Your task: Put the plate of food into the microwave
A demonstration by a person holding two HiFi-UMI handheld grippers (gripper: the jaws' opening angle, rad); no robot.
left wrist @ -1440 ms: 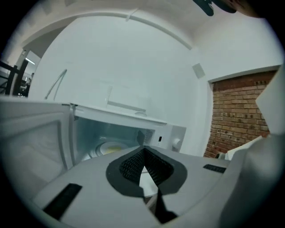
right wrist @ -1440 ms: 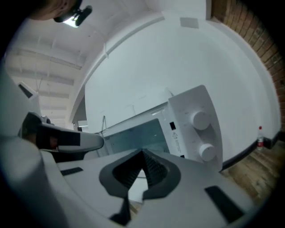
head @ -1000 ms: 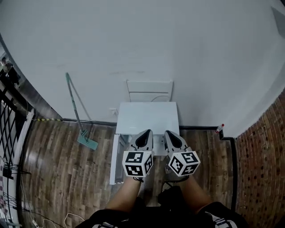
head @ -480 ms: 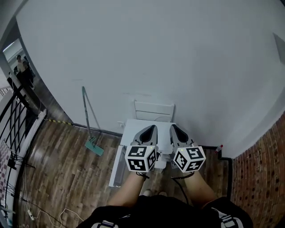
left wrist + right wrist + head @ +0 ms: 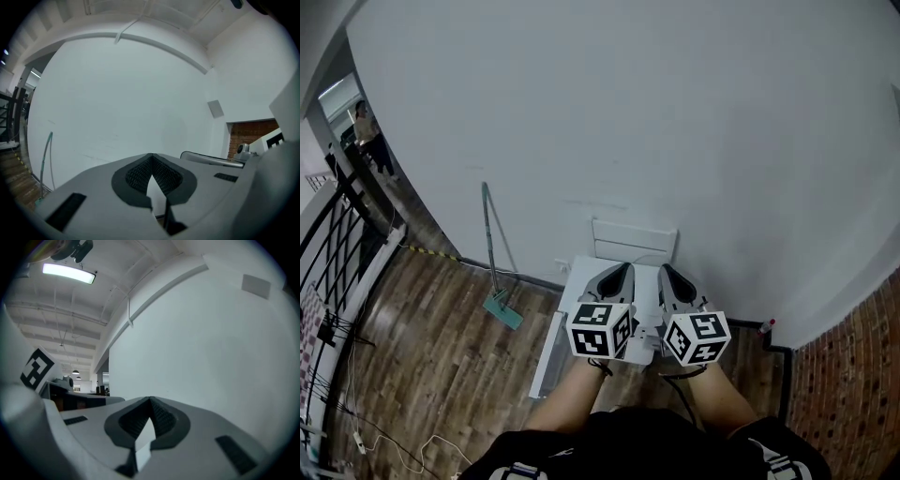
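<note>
No plate of food and no microwave can be made out in any view. In the head view my left gripper (image 5: 622, 268) and right gripper (image 5: 667, 270) are held side by side above a small white table (image 5: 580, 275) that stands against the white wall. Each gripper's jaws meet at the tips with nothing between them. The left gripper view shows the left gripper (image 5: 151, 157) shut and pointing at the bare white wall. The right gripper (image 5: 150, 401) is likewise shut and faces the same wall.
A white panel (image 5: 635, 240) leans on the wall behind the table. A green mop (image 5: 494, 270) leans to the left. A small bottle (image 5: 766, 325) stands by brick paving (image 5: 853, 375) on the right. A black railing (image 5: 337, 246) and floor cables (image 5: 356, 439) lie far left, a person (image 5: 370, 133) beyond.
The head view has tilted up, showing more wall and the doorway at left. Both grippers stay shut and side by side, now closer to the wall above the table.
</note>
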